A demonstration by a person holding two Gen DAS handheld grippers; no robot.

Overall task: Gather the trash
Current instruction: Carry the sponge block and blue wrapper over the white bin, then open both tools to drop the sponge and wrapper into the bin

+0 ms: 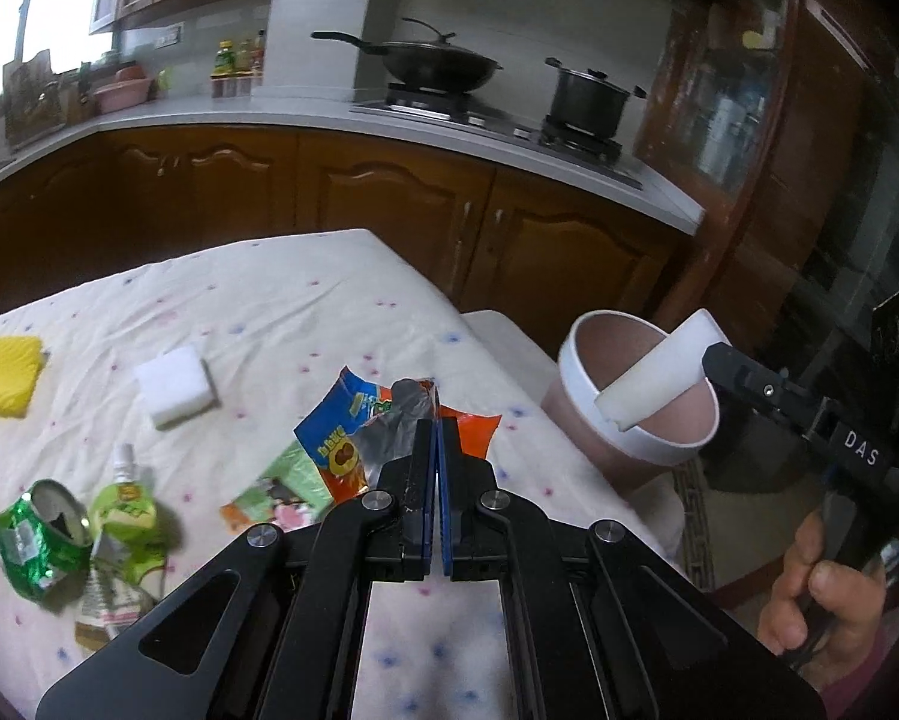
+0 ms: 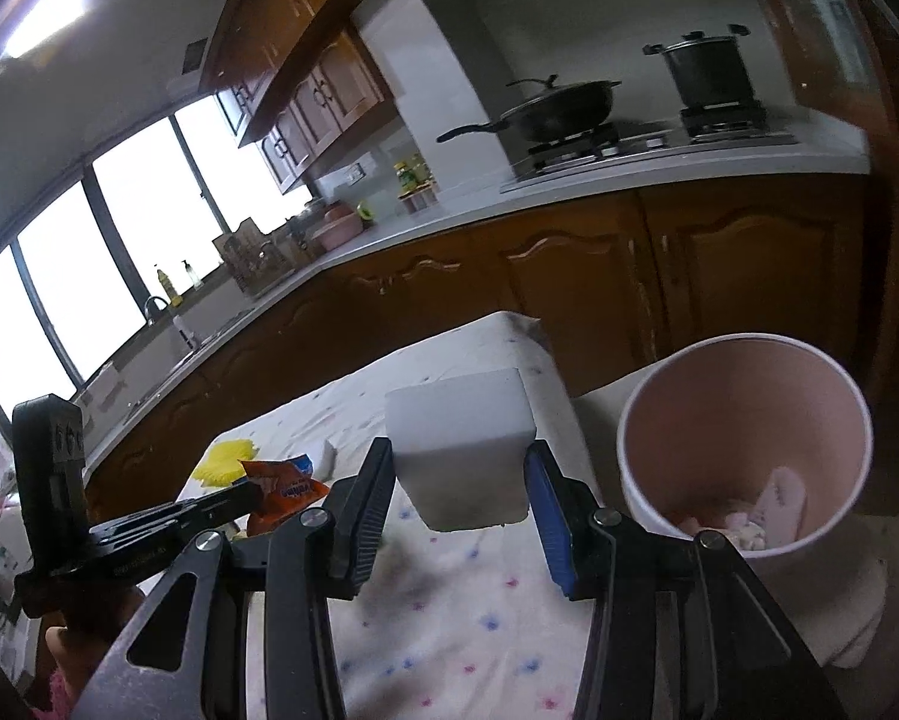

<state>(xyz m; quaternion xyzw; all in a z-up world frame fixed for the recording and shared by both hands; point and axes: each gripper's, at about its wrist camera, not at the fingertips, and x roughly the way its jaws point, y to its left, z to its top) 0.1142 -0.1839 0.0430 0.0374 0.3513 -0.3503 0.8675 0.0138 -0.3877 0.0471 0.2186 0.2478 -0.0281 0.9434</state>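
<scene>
My left gripper [image 1: 437, 414] is shut on an orange and blue snack wrapper [image 1: 353, 432], held over the flowered tablecloth [image 1: 281, 312]; the wrapper also shows in the right wrist view [image 2: 284, 489]. My right gripper [image 2: 461, 462] is shut on a white foam block [image 2: 464, 450], held beside the rim of a pink bin [image 2: 743, 438]. In the left wrist view the block [image 1: 659, 372] hangs over the bin's white rim [image 1: 575, 384]. A crushed green can [image 1: 35, 540], a green drink pouch [image 1: 128, 510] and a second wrapper [image 1: 281, 492] lie on the cloth.
A white foam block [image 1: 176, 387] and a yellow sponge [image 1: 2, 375] lie on the cloth. The bin holds some pale scraps [image 2: 749, 525]. Behind are brown cabinets [image 1: 389, 192], a counter, a wok [image 1: 437, 63] and a pot [image 1: 587, 99].
</scene>
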